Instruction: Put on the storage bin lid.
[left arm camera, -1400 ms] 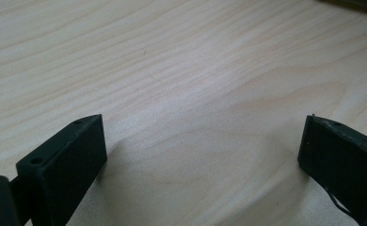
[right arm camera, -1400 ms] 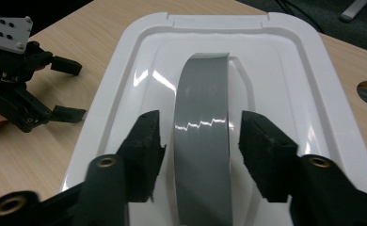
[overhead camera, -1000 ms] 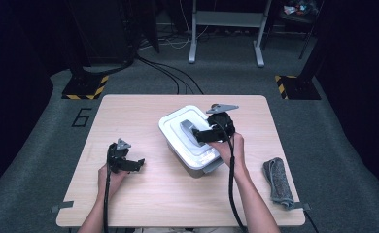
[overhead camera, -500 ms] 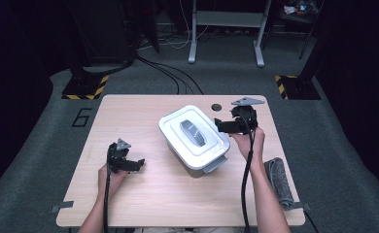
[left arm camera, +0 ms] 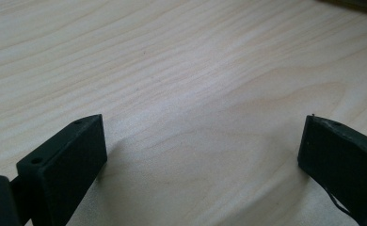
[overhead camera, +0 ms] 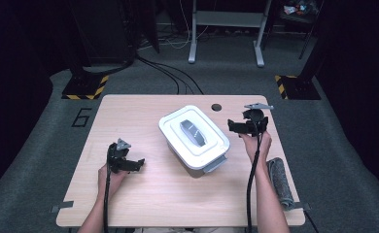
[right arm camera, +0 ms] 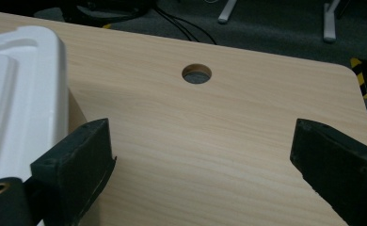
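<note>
A: Status on the white lidded container (overhead camera: 194, 137)?

B: Sitting mid-counter (overhead camera: 153, 204), lid on, grey handle (overhead camera: 192, 131) centred on top, grey latch (overhead camera: 215, 164) at the near end. Turned at an angle to the counter edges.

A: Right gripper (overhead camera: 232, 126)?

B: Just beside the container's right side, apart from it, no contact. Held above the counter, tips pointing left toward the container. Jaws spread wide, just been opening, nothing between them. In the right gripper view (right arm camera: 200, 155): container rim at far left, next to the left jaw; bare wood between the jaws; round cable hole (right arm camera: 196, 74) ahead.

A: Left gripper (overhead camera: 138, 164)?

B: Well left of the container, near the front-left of the counter, low over the wood. Jaws spread, empty. Left gripper view (left arm camera: 200, 150): only wood grain between the jaws.

A: Anything else on the counter?

B: Rolled grey cloth (overhead camera: 280, 181) at the right edge, near the right forearm, well clear of the container. Cables trailing from both grippers back along the forearms.
</note>
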The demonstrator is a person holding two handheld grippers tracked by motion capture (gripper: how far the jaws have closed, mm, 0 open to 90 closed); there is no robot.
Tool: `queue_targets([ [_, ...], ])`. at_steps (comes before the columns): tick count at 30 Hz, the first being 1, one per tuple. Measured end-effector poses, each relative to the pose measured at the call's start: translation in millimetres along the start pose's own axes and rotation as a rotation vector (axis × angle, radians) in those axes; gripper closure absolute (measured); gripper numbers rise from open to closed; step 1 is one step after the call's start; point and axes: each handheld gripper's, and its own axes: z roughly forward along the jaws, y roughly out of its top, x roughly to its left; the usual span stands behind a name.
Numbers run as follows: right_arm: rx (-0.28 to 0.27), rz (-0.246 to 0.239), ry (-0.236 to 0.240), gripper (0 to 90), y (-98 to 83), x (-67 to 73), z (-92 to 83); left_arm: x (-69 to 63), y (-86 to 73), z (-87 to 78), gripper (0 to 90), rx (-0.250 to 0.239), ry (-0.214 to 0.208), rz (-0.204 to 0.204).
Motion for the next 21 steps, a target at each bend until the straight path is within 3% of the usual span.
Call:
queue_targets([
  [4, 0.027, 0.041, -0.014, 5.7, -9.8, -8.8, 14.0, 0.0, 0.0, 0.1, 1.3, -0.001, 0.0, -0.001],
  [7, 0.059, 0.038, -0.034, 5.9, -17.6, -9.8, 23.6, 0.0, 0.0, 0.0, 1.3, 0.0, 0.0, -0.001],
  [21, 0.182, 0.093, -0.016, 2.6, -65.6, -6.7, 71.8, -0.1, 0.0, 0.0, 1.3, -0.001, 0.0, -0.001],
])
